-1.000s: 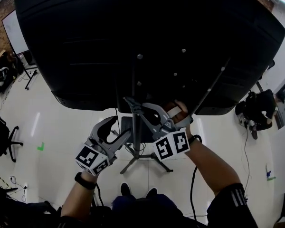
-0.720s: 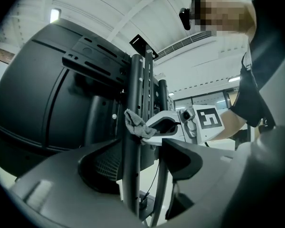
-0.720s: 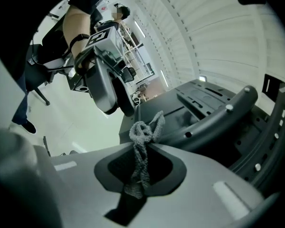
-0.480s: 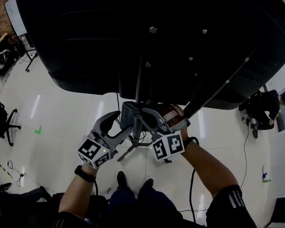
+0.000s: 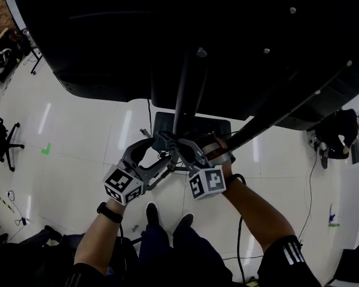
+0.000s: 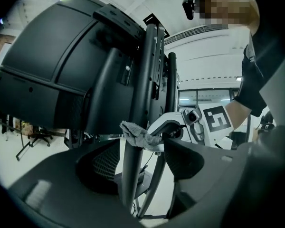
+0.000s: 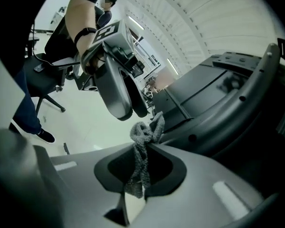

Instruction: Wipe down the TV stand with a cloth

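Your right gripper (image 5: pixel 171 142) pinches the cloth (image 7: pixel 141 148) against the TV stand pole (image 6: pixel 132 170); your left gripper (image 5: pixel 148 155) is spread around that pole.

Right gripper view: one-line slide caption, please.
Right gripper, fingers shut on a grey cloth, holds it at the dark TV stand, with the left gripper close ahead.

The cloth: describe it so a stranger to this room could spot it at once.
Start from the big black TV and follow its stand's upright pole down to the right claw. That claw is shut on a crumpled grey cloth, held against the pole. It is the only soft, woven thing among hard black metal and plastic.
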The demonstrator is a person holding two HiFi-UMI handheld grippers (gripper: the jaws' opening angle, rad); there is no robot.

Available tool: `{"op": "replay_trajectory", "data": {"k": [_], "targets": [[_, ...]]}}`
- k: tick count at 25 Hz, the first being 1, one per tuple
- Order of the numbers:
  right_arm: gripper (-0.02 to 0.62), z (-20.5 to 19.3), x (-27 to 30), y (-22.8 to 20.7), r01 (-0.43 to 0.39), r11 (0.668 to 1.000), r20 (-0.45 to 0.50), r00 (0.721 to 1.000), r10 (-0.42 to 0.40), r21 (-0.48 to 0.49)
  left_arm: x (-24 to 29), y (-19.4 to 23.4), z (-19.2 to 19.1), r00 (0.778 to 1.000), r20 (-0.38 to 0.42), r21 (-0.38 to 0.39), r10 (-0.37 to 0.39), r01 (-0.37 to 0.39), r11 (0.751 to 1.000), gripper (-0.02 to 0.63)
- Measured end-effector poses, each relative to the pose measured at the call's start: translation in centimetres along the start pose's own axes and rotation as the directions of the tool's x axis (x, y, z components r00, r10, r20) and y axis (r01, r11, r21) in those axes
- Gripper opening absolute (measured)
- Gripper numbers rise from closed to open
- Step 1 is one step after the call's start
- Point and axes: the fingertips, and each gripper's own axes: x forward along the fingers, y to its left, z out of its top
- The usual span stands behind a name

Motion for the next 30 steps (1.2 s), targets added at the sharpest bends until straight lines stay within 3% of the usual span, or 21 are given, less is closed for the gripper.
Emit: {"op": "replay_trajectory", "data": {"k": [15,25,30], "targets": [[0.040,-7.7,8.0,13.6,-0.146,0.987,-0.106,0.982,0.153,0.069,1.7,2.3,-15.7,0.987,-0.164,-0.107,0.006,-0.024,0.994,0.316],[0.040,-13.2,12.5,21.8,-0.213,0.966,-0.179,0.955,0.239,0.149,2.5,3.4,-23.9,0.970,-0.242,-0.154,-0.003,-0.036,0.987,0.316],[0.040,-15.4,13.8,24.5,-0.259,0.958,-0.229,0.932,0.282,0.125,2.4,3.4,-26.5,0.962,-0.273,-0.180,-0.012,-0.039,0.983,0.318]]}}
